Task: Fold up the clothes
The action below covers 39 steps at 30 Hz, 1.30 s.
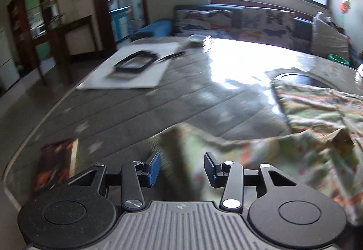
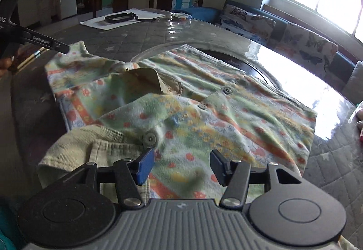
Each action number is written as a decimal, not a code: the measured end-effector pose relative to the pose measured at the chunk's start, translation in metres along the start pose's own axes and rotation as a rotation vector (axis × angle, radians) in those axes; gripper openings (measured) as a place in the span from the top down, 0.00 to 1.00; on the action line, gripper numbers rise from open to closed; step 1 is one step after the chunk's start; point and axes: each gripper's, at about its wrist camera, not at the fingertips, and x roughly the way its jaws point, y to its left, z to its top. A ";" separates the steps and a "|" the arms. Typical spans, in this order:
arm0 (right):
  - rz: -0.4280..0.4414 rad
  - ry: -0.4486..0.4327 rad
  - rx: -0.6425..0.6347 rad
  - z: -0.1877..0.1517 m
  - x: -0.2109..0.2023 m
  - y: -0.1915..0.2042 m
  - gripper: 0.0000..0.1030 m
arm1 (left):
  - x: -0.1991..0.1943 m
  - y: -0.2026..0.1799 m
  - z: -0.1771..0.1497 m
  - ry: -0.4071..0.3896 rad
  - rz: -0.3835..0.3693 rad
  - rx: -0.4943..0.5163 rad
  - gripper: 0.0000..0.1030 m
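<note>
A green and orange floral buttoned shirt (image 2: 192, 111) lies spread on the grey quilted table (image 2: 127, 41), beige collar (image 2: 154, 79) showing. My right gripper (image 2: 180, 166) is open, low over the shirt's near edge by a grey button (image 2: 150, 138). My left gripper (image 1: 182, 168) is open over the shirt's left sleeve (image 1: 226, 154), which looks blurred. In the right wrist view the left gripper's black finger (image 2: 47, 42) touches the sleeve tip at far left; whether it pinches the cloth is unclear there.
A white sheet (image 1: 127, 73) with a black frame (image 1: 136, 61) and a pen lies at the table's far side. A dark round inset (image 2: 240, 64) sits under the shirt. A butterfly-print sofa (image 2: 295, 39) runs along the window. A dark booklet (image 1: 56, 163) lies near the table edge.
</note>
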 end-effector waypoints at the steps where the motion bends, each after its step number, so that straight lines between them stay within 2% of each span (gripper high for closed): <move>1: 0.000 0.000 0.012 -0.001 -0.001 -0.001 0.43 | -0.001 0.006 -0.003 0.006 0.005 -0.012 0.56; 5: 0.001 0.009 0.076 -0.005 -0.004 -0.010 0.40 | -0.002 0.023 -0.011 0.020 0.007 -0.053 0.56; 9: -0.004 0.007 0.084 -0.008 -0.007 -0.011 0.39 | -0.005 0.032 -0.004 -0.006 -0.071 -0.133 0.58; 11: -0.005 0.007 0.085 -0.008 -0.007 -0.011 0.39 | -0.006 0.038 -0.001 -0.021 -0.069 -0.163 0.66; 14: -0.006 0.008 0.088 -0.009 -0.005 -0.010 0.39 | 0.001 0.046 0.002 0.003 -0.051 -0.215 0.77; 18: -0.009 0.005 0.085 -0.009 -0.004 -0.009 0.39 | 0.010 0.045 -0.002 0.048 -0.039 -0.219 0.77; 21: -0.012 0.006 0.084 -0.009 -0.005 -0.009 0.37 | 0.009 0.034 -0.004 0.042 -0.054 -0.194 0.76; 26: -0.022 0.004 0.093 -0.011 -0.005 -0.009 0.34 | 0.013 0.011 -0.006 0.035 0.000 -0.090 0.79; 30: -0.025 0.003 0.096 -0.012 -0.005 -0.009 0.34 | 0.014 0.012 -0.004 0.034 -0.005 -0.086 0.94; 31: -0.025 0.003 0.096 -0.012 -0.005 -0.009 0.34 | 0.013 0.014 -0.003 0.031 0.002 -0.089 0.94; 36: -0.030 -0.001 0.091 -0.011 -0.008 -0.008 0.33 | -0.005 0.029 0.001 -0.022 0.142 -0.068 0.97; 39: -0.031 -0.008 0.092 -0.010 -0.009 -0.009 0.31 | -0.014 0.036 0.001 -0.036 0.187 -0.040 0.97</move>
